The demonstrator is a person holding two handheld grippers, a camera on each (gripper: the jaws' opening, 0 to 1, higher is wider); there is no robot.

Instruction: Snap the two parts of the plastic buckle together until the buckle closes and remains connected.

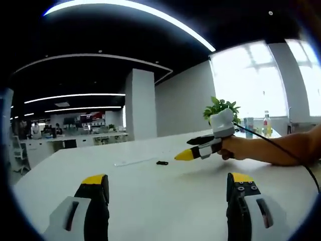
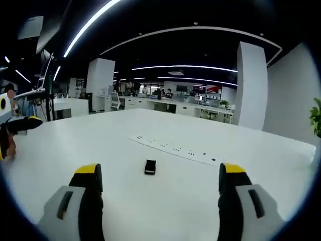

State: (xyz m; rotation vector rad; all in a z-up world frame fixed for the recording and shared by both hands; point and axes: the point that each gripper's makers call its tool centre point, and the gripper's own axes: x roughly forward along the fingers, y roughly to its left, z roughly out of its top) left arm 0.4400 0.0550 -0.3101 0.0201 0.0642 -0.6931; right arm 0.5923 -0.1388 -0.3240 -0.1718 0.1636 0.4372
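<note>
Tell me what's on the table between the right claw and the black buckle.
Nothing: in the right gripper view, bare white table runs from the open right claw up to the black buckle, which lies ahead between its jaws, short of the white power strip.

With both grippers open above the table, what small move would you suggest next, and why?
I would probably ease the right gripper forward and down toward the small black buckle. It lies on the white table just ahead, roughly between that gripper's open fingers, and nothing is held yet. The left gripper sits farther from it, also open.
</note>
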